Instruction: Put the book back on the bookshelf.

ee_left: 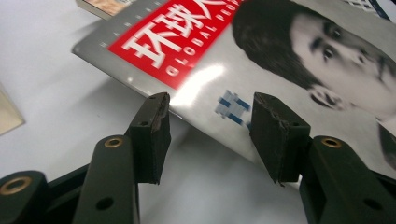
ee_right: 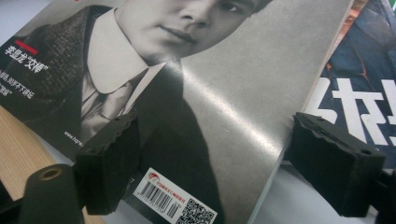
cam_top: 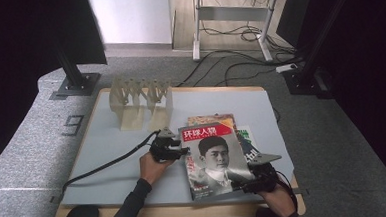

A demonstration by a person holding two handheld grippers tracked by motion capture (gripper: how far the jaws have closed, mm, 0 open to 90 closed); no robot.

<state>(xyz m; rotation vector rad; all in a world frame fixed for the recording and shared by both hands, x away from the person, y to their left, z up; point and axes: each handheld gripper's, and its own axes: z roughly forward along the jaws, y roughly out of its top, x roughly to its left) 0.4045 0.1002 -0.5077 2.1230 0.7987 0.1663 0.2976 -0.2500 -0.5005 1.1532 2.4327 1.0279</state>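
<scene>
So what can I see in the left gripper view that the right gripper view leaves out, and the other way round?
The left gripper view alone has the magazine's red title band, with the left gripper open at the cover's edge. The right gripper view alone has the barcode label, the wooden table edge and a blue magazine underneath; the right gripper stands open around the corner. Both share the grey portrait magazine and the pale tabletop.
</scene>
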